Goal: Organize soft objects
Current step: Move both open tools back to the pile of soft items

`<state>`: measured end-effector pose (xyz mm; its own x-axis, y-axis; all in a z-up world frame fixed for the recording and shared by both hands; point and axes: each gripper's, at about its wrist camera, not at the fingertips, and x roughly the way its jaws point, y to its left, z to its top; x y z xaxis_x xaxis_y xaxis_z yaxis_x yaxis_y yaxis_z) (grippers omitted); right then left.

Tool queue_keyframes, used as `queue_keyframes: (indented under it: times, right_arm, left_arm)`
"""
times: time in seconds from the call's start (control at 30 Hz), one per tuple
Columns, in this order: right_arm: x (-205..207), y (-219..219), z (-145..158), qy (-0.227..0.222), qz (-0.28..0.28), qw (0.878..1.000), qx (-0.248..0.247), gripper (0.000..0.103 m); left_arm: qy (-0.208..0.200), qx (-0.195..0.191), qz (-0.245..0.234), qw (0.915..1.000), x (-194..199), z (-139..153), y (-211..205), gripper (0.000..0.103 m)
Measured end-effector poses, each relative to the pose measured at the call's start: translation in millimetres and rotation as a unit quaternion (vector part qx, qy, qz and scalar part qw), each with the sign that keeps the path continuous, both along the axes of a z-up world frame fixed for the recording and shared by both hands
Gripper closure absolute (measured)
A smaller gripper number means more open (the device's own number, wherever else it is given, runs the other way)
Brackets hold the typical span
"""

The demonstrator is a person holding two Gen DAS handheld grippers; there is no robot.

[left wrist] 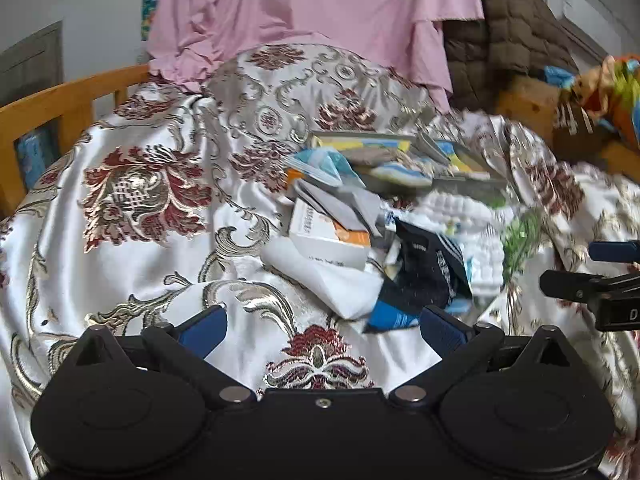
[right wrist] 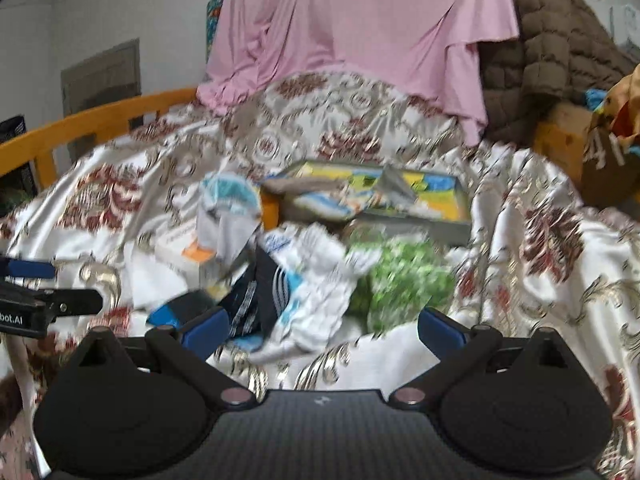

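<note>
A heap of soft items lies on a floral satin bedspread (left wrist: 132, 216): a white sock (left wrist: 340, 288), a dark navy striped sock (left wrist: 432, 268), a white knitted cloth (left wrist: 468, 216) and a green patterned cloth (right wrist: 400, 276). The navy sock (right wrist: 260, 292) and the white cloth (right wrist: 320, 280) also show in the right wrist view. My left gripper (left wrist: 322, 326) is open and empty, just short of the heap. My right gripper (right wrist: 324, 326) is open and empty, near the white and green cloths. Each gripper shows at the edge of the other's view.
A shallow box (left wrist: 452, 160) with colourful items and a white and orange carton (left wrist: 328, 236) lie among the heap. A pink sheet (left wrist: 312, 12) and a brown quilted jacket (left wrist: 504, 32) hang behind. A wooden bed rail (left wrist: 68, 96) runs along the left.
</note>
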<state>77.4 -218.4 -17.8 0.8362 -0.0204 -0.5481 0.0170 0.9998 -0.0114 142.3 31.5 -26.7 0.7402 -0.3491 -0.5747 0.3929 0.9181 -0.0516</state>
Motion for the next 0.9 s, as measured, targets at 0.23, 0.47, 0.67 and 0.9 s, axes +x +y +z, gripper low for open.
queue_keyframes:
  times: [0.23,0.47,0.67,0.9]
  right_arm:
    - [10.2,16.5,-17.2,0.025,0.046,0.999,-0.012,0.000]
    - [19.6,34.1,-27.5,0.027,0.088,0.995,-0.028,0.000]
    - [31.2,43.1,-34.6,0.026,0.110,0.993,-0.030,0.000]
    - [47.1,51.0,-38.9,0.006,0.124,0.991,-0.049,0.001]
  left_arm:
    - [0.013,0.015,-0.022,0.9996,8.4,-7.8,-2.0,0.001]
    - [0.020,0.027,-0.043,0.9985,17.3,-11.8,-2.4,0.001]
    - [0.026,0.023,-0.042,0.9985,29.2,-12.0,2.2,0.001]
    - [0.021,0.012,-0.042,0.9988,44.7,-6.9,4.4,0.001]
